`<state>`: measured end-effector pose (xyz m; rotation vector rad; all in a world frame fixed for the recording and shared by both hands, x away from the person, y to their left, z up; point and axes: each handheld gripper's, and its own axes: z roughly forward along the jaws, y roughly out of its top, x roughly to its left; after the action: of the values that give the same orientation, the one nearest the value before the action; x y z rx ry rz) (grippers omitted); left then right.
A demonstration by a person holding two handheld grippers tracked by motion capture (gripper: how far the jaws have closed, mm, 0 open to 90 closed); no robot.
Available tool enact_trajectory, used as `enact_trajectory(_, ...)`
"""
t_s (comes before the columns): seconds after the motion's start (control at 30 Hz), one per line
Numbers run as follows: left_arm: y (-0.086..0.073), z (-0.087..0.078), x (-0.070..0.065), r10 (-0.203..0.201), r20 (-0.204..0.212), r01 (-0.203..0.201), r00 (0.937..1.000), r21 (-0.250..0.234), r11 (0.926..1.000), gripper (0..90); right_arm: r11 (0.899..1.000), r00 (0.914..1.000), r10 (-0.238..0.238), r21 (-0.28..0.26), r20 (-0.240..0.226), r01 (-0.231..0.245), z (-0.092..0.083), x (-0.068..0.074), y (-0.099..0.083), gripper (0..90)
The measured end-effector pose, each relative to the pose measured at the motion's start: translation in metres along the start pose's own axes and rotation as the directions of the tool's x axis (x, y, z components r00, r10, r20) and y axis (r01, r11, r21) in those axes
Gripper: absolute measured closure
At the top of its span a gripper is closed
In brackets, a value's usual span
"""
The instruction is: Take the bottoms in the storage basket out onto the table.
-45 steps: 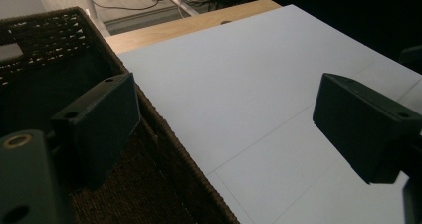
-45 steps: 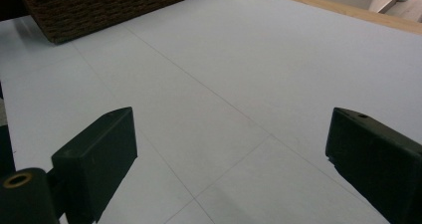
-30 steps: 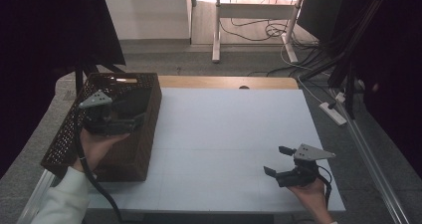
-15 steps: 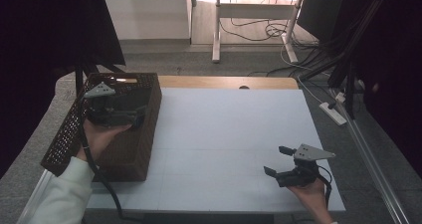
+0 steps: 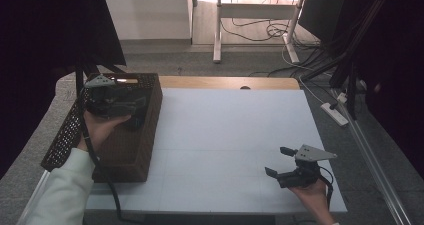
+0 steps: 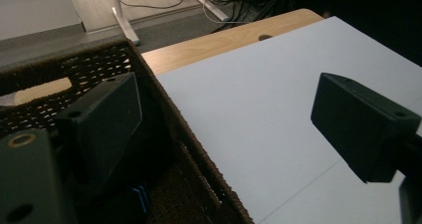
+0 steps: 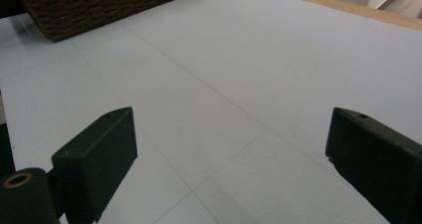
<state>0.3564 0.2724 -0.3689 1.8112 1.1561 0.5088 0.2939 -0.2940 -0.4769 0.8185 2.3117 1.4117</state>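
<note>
A brown woven basket [image 5: 125,150] stands on the left part of the white table top [image 5: 235,130]. A hand holds my left gripper [image 5: 131,109] over the basket's far half, and it is open. In the left gripper view the left gripper [image 6: 224,109] straddles the basket's right wall [image 6: 174,129], one jaw inside the basket and the other over the white surface. Something blue [image 6: 140,198] lies low in the dark basket; what it is cannot be told. My right gripper [image 5: 277,161] is held open near the front right, with nothing between its jaws.
A wooden strip [image 5: 225,82] runs along the table's far edge. The basket's corner [image 7: 99,7] lies far ahead of the right gripper. A power strip [image 5: 335,113] and cables [image 5: 260,32] lie on the floor beyond and to the right.
The left gripper has moved a little toward the basket's far end and turned slightly. The right gripper has stayed where it was.
</note>
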Motion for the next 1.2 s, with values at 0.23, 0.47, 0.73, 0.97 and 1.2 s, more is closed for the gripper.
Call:
enact_trajectory(0.23, 0.003, 0.006, 0.009, 0.002, -0.021, -0.002, 0.9998, 0.019, 0.9998, 12.1, 1.000, 1.0000, -0.002, 0.000, -0.008, 0.002, 0.000, 0.001, 0.000, 5.9)
enact_trajectory(0.47, 0.007, 0.020, 0.020, -0.008, -0.042, 0.010, 0.9991, 0.054, 0.9985, 12.2, 1.000, 1.0000, 0.000, 0.004, -0.010, 0.000, 0.002, 0.001, -0.001, 5.9)
enact_trajectory(0.73, 0.009, 0.033, 0.026, -0.009, -0.055, 0.013, 0.9984, 0.070, 0.9974, 12.1, 1.000, 0.9990, 0.022, -0.018, -0.039, -0.023, 0.000, 0.000, 0.000, 5.9)
enact_trajectory(0.97, 0.014, 0.041, 0.033, -0.020, -0.059, 0.024, 0.9981, 0.067, 0.9975, 12.2, 1.000, 0.9998, -0.001, 0.000, -0.021, 0.001, 0.002, 0.001, 0.000, 5.9)
enact_trajectory(1.2, 0.015, 0.050, 0.040, -0.036, -0.064, 0.041, 0.9973, 0.078, 0.9961, 12.1, 1.000, 0.9997, 0.001, 0.007, -0.023, -0.001, 0.003, 0.000, -0.001, 5.9)
